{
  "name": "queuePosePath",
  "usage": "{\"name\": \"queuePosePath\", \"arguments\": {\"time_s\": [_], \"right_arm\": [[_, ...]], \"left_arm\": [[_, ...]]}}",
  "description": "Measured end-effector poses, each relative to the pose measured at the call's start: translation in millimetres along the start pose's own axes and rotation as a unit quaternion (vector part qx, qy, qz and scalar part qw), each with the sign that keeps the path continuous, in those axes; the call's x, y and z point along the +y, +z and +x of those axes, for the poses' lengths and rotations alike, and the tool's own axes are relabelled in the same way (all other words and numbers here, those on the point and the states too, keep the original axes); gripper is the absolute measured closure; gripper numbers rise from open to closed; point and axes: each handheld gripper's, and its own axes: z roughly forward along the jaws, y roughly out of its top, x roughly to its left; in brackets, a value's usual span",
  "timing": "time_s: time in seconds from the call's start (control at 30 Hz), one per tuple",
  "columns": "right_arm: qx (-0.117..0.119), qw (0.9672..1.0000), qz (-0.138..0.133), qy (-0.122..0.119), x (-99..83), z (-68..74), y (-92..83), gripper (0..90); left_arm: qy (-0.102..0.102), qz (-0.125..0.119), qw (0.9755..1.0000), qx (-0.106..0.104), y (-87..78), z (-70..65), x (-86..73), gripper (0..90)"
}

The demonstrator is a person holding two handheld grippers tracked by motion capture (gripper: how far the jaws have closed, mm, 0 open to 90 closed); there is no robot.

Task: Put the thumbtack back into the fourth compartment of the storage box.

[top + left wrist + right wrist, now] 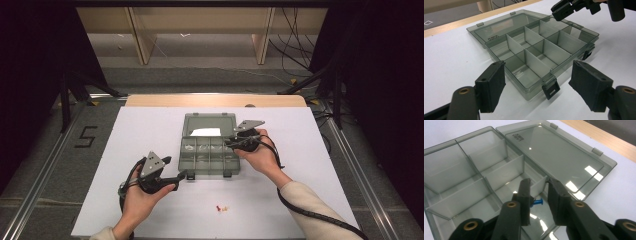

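Observation:
A clear grey compartment box [186,159] lies open on the white table, its lid [554,152] flat behind it. My right gripper [539,182] hangs over the back right compartment with its jaws a little apart. A small blue push pin [537,202] shows below and between them, close to the left pad, and the pads do not press on it. My left gripper [539,68] stands wide open and empty by the box's front left corner, aimed at the front latch [550,90]. In the high view, the left gripper [177,168] and the right gripper [229,143] flank the box.
Small red and yellow pins [221,208] lie on the white table [150,130] in front of the box. Something white [206,132] shows through the lid. The wooden table edge [215,100] runs behind. The other compartments [534,70] look empty.

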Motion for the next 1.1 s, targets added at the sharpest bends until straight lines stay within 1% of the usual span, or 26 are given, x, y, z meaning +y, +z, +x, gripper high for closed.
{"name": "queuePosePath", "arguments": {"time_s": [0.1,0.2,0.23,0.3,0.37,0.4,0.43,0.47,0.5,0.53,0.57,0.6,0.63,0.67,0.7,0.73,0.77,0.8,0.83,0.87,0.9,0.93,1.0,1.03,1.07,1.1], "right_arm": [[0.002,1.0000,0.003,0.003,0.1,0.4,-0.7,65.7],[-0.002,1.0000,0.005,0.001,-1.4,-1.0,0.8,63.6],[-0.007,1.0000,-0.002,0.001,-2.4,-1.0,2.5,63.6],[-0.002,1.0000,0.004,0.005,-2.7,-1.1,2.1,64.3],[-0.003,1.0000,0.009,0.001,-2.4,-1.6,1.0,67.6],[-0.004,1.0000,0.002,0.002,-2.6,-1.2,1.8,69.1],[-0.003,1.0000,0.000,0.006,-2.3,-0.9,1.5,69.8],[0.006,0.9999,0.006,0.007,-1.6,-2.0,-0.5,69.7],[0.003,0.9998,-0.010,0.015,-1.9,-1.9,1.5,68.4],[0.005,0.9996,-0.009,0.027,-1.9,-1.0,1.2,67.7],[0.008,0.9996,0.000,0.025,-1.3,-1.8,-0.8,67.5],[0.005,0.9998,-0.004,0.017,-1.1,-2.8,-0.5,67.1],[0.005,0.9996,-0.011,0.024,-1.4,-1.2,0.1,66.9],[0.010,0.9998,0.001,0.019,-0.5,-1.8,-2.7,66.9],[0.006,0.9999,-0.003,0.012,-0.3,-2.3,-2.8,66.6],[0.005,0.9999,-0.010,0.013,-1.3,-0.7,-3.2,66.1],[0.013,0.9998,0.001,0.015,-0.7,-0.2,-6.5,65.0],[0.007,0.9999,-0.011,0.007,-2.5,1.2,-5.9,63.9],[0.015,0.9999,-0.002,-0.001,-3.3,1.7,-9.3,63.4],[0.010,0.9999,-0.010,0.001,-4.8,4.0,-10.0,62.9],[0.017,0.9998,-0.007,-0.003,-6.6,6.5,-13.3,62.3],[0.026,0.9996,0.001,-0.007,-7.3,7.8,-17.8,61.6],[0.034,0.9994,-0.001,-0.011,-9.1,11.9,-23.7,59.7],[0.035,0.9993,-0.009,-0.011,-10.3,14.3,-24.6,59.0],[0.045,0.9988,0.000,-0.019,-10.9,16.7,-29.2,58.3],[0.050,0.9985,0.001,-0.022,-12.0,19.2,-32.0,58.0]], "left_arm": [[-0.003,0.001,1.0000,0.000,0.2,-0.4,-0.2,27.2],[-0.004,0.001,1.0000,0.000,0.5,-0.4,-0.7,27.2],[-0.003,0.001,1.0000,-0.001,0.5,-0.3,-0.7,27.2],[-0.004,0.001,1.0000,0.000,0.5,-0.1,-0.6,27.2],[0.000,0.001,1.0000,-0.001,0.6,0.1,-0.4,27.2],[-0.005,0.002,1.0000,-0.001,0.8,-0.5,-0.8,27.2],[-0.002,0.002,1.0000,-0.002,0.9,-0.1,-0.8,27.2],[-0.005,0.003,1.0000,-0.001,0.9,-0.5,-1.1,27.2],[-0.007,0.003,1.0000,-0.002,0.8,-0.6,-1.1,27.2],[-0.001,0.002,1.0000,-0.001,0.6,0.0,-0.7,27.2],[-0.004,0.001,1.0000,0.000,0.5,-0.3,-0.6,27.2],[-0.004,0.001,1.0000,0.000,0.4,-0.3,-0.4,27.2],[-0.004,0.001,1.0000,0.000,0.2,-0.2,-0.5,27.2],[-0.002,0.001,1.0000,0.000,0.1,0.2,-0.5,27.2],[-0.004,0.002,1.0000,0.000,0.0,0.2,-0.7,27.2],[-0.004,0.002,1.0000,-0.001,-0.1,0.0,-0.8,27.2],[-0.004,0.002,1.0000,-0.001,-0.2,-0.2,-0.7,27.2],[-0.004,0.002,1.0000,-0.001,-0.4,-0.3,-0.7,27.3],[-0.005,0.000,1.0000,-0.004,-0.2,-0.2,-0.7,27.3],[-0.002,0.001,1.0000,-0.001,-0.9,-0.3,-0.3,27.3],[-0.001,0.001,1.0000,-0.001,-1.3,-0.3,-0.1,27.3],[-0.001,0.001,1.0000,0.000,-1.7,-0.5,0.0,27.2],[0.001,0.000,1.0000,0.001,-2.2,-0.2,0.3,27.2],[-0.002,0.000,1.0000,0.000,-2.2,-0.5,0.2,27.2],[-0.002,0.000,1.0000,0.001,-2.2,-0.4,0.1,27.2],[-0.003,0.001,1.0000,0.001,-2.1,-0.4,0.0,27.2]]}}
